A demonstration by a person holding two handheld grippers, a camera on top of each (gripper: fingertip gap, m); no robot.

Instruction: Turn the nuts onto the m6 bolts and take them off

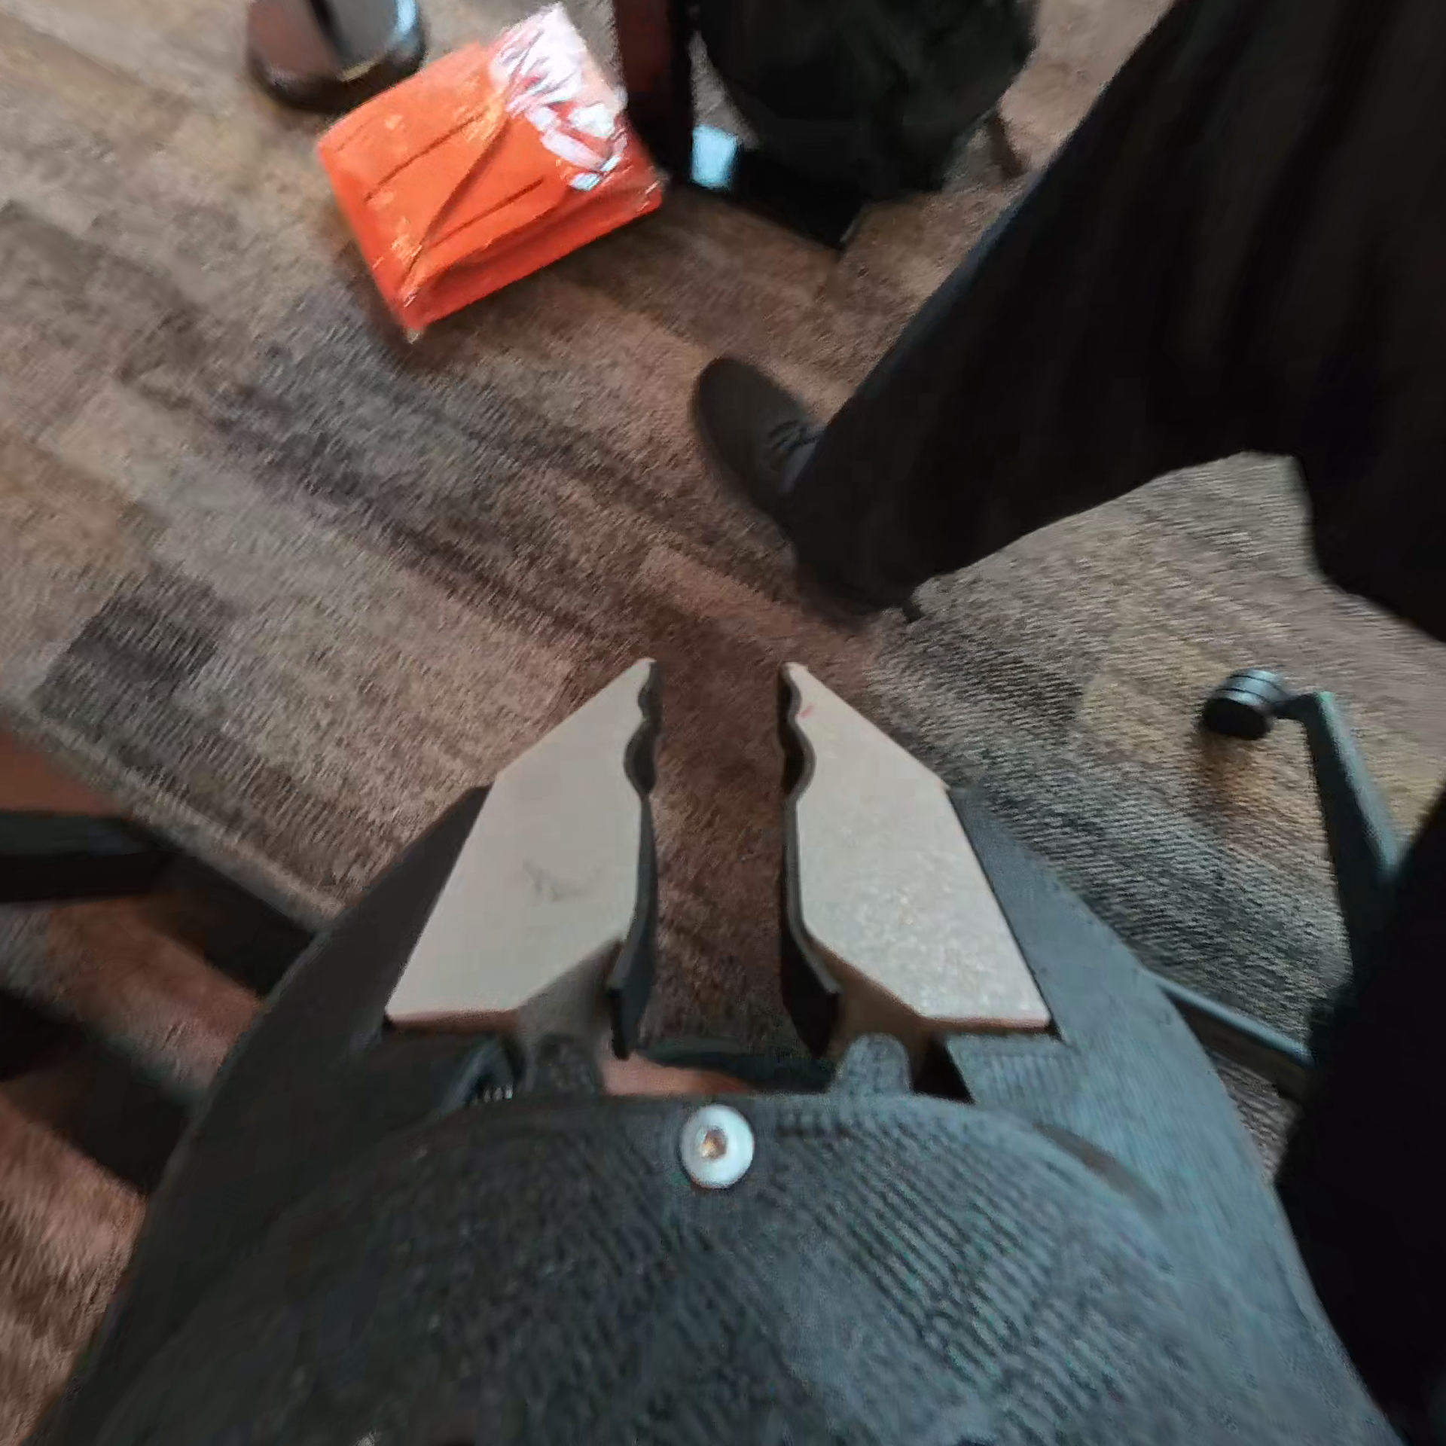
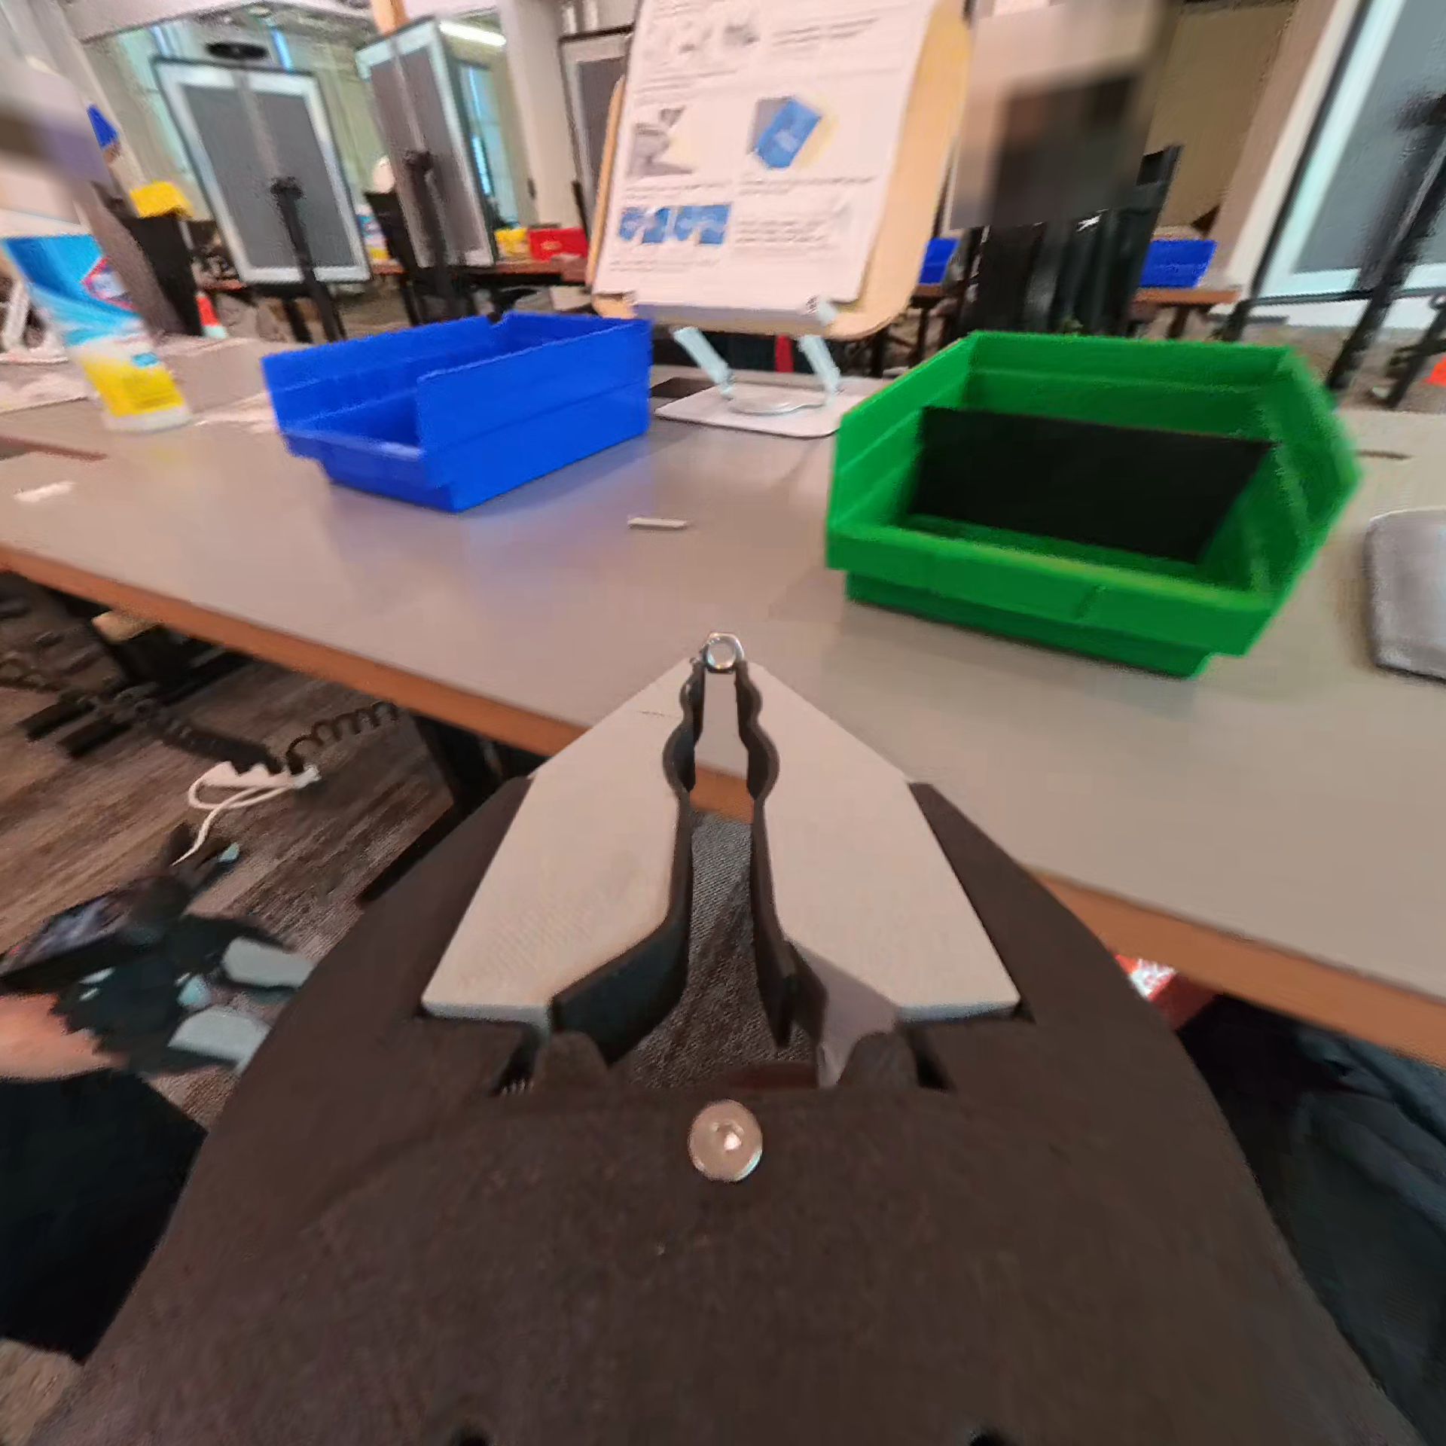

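Note:
My right gripper [image 2: 721, 665] is shut on a small silver nut [image 2: 721, 651], pinched at the very fingertips, held just above the near edge of the grey table [image 2: 469, 579]. A small silver bolt-like piece [image 2: 657, 523] lies on the table between the blue bin [image 2: 462, 407] and the green bin [image 2: 1088, 501]. My left gripper [image 1: 718, 688] is open and empty, pointed down at the carpet [image 1: 352, 508], away from the table. It also shows blurred low at the left of the right wrist view [image 2: 156, 962].
A paper sheet on a stand [image 2: 751, 156] is behind the bins, a wipes canister [image 2: 109, 329] far left, a grey pad [image 2: 1408, 595] at the right edge. On the floor are an orange packet [image 1: 485, 172], a person's shoe and leg [image 1: 751, 430], a chair caster [image 1: 1244, 704]. There is about 45 cm between the tips of the two grippers.

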